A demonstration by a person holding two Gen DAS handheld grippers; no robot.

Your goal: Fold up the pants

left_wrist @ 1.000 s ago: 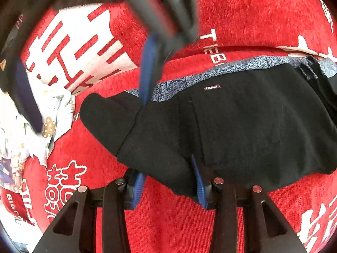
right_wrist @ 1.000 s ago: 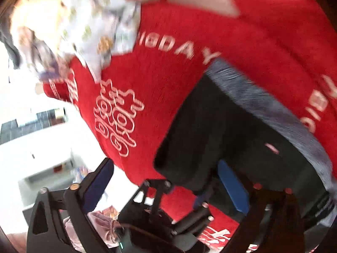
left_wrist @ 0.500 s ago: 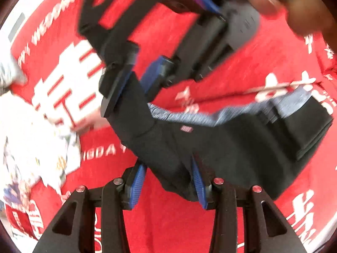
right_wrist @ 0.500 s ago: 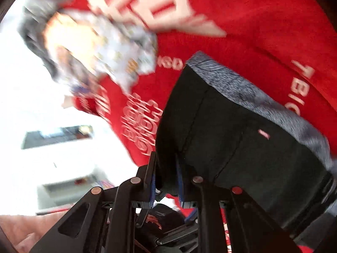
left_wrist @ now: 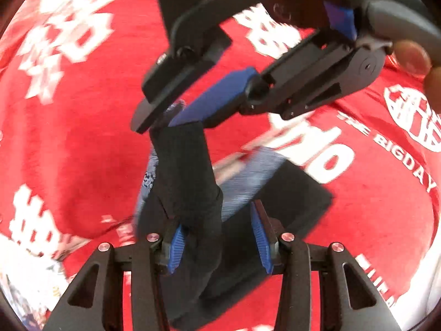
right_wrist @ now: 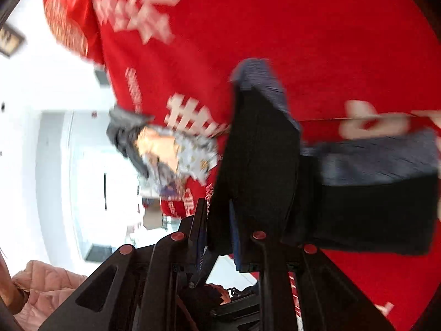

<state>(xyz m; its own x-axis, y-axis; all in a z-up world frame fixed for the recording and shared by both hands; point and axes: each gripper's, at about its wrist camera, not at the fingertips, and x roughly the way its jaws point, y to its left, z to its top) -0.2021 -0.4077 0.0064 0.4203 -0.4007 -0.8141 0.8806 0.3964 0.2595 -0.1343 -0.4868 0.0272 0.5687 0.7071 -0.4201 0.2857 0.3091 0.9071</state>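
Note:
The black pants (left_wrist: 187, 171) with a grey-blue waistband (left_wrist: 248, 176) hang lifted over the red printed cloth (left_wrist: 82, 138). My left gripper (left_wrist: 217, 247) is shut on a bunched black edge that lies against its left pad. Farther along, at the top of the left wrist view, my right gripper (left_wrist: 162, 118) pinches the garment's upper corner. In the right wrist view the right gripper (right_wrist: 217, 237) is shut on a black fold of the pants (right_wrist: 261, 151), and the waistband (right_wrist: 380, 160) trails off to the right. The picture is blurred by motion.
The red cloth (right_wrist: 275, 27) with white lettering covers the whole surface. A heap of patterned clothes (right_wrist: 179, 151) lies near its edge, and a patterned scrap (left_wrist: 27, 289) shows at the bottom left. A person's pink quilted sleeve (right_wrist: 41, 284) and fingers (left_wrist: 410, 55) are in view.
The right gripper went from wide open to shut on the pants' corner. Both grippers rose and swept across the red cloth, lifting the flat pants into a hanging fold.

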